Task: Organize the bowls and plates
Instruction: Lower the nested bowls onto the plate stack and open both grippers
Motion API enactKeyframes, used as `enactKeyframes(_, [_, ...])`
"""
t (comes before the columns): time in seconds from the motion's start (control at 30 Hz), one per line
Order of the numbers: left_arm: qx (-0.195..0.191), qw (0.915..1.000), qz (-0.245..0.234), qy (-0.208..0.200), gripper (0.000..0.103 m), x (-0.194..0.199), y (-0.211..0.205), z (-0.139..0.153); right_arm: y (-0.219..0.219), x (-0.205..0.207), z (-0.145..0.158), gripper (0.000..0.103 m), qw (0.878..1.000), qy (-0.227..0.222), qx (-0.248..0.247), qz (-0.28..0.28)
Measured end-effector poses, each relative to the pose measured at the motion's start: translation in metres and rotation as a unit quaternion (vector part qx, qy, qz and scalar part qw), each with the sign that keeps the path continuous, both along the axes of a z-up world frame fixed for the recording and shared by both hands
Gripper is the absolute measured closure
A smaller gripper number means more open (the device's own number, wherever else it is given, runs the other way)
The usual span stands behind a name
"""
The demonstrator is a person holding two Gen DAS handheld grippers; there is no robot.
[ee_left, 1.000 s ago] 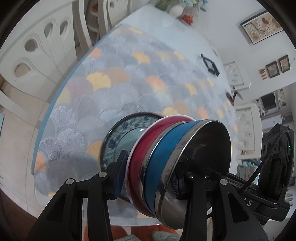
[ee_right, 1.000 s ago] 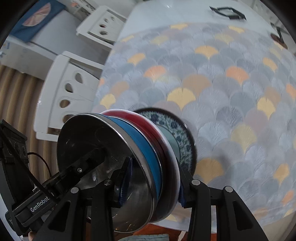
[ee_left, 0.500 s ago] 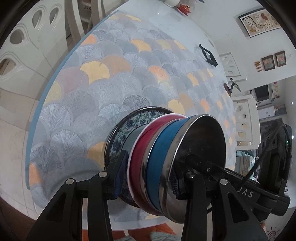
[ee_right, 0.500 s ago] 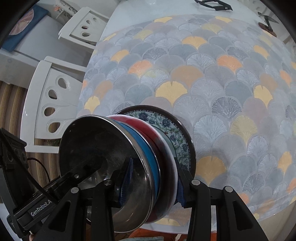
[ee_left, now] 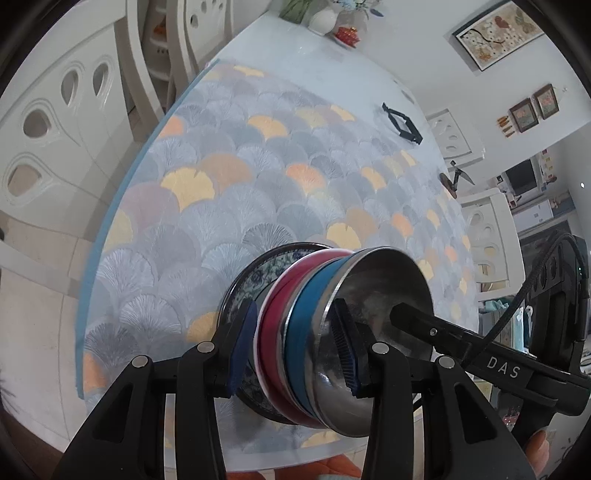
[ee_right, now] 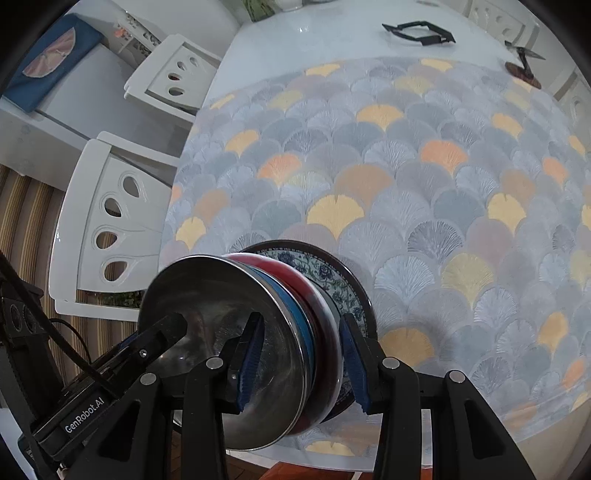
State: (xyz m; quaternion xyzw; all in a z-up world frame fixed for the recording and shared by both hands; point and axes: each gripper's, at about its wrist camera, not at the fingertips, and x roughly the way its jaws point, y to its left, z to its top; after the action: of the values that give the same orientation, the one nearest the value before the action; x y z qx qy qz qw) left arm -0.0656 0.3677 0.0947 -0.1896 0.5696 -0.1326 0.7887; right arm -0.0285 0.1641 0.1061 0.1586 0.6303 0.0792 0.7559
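Note:
A stack of dishes stands on edge over the near part of the patterned tablecloth [ee_left: 229, 206]: a blue-and-white patterned plate [ee_left: 255, 273], a red bowl [ee_left: 275, 328], a blue bowl [ee_left: 301, 325] and a steel bowl [ee_left: 380, 291]. My left gripper [ee_left: 291, 347] is shut on the stack, one pad on the plate and the other inside the steel bowl. My right gripper [ee_right: 303, 363] clamps the same stack from the opposite side, with the steel bowl [ee_right: 218, 317] on its left and the plate [ee_right: 332, 273] on its right. I cannot tell whether the plate touches the cloth.
White chairs [ee_right: 107, 229] stand along the table's sides. A black folding frame [ee_left: 402, 125] and a small black-and-brown tool [ee_left: 454, 179] lie on the far half of the table. A white vase [ee_left: 323, 18] and a red item [ee_left: 347, 35] sit at the far end.
Both grippers have rolled slightly with the stack between them, so more of the far table end shows. The grip on the dishes is unchanged.

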Motion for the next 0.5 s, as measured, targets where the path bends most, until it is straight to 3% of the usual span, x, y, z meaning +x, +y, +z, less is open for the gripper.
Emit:
enactKeyframes(0.43, [0.030, 0.9975, 0.005, -0.063, 0.065, -0.010, 0.003, 0.042, 0.006, -0.024, 0.048, 0.060, 0.996, -0.071, -0.044, 0.015])
enactKeyframes(0.47, [0.034, 0.9967, 0.004, -0.073, 0.065, -0.012, 0.003, 0.048, 0.005, -0.029, 0.053, 0.059, 0.996, -0.080, -0.047, 0.010])
enactKeyframes(0.5, [0.038, 0.9961, 0.003, -0.080, 0.065, -0.014, 0.003, 0.052, 0.004, -0.034, 0.058, 0.050, 0.994, -0.091, -0.053, 0.004])
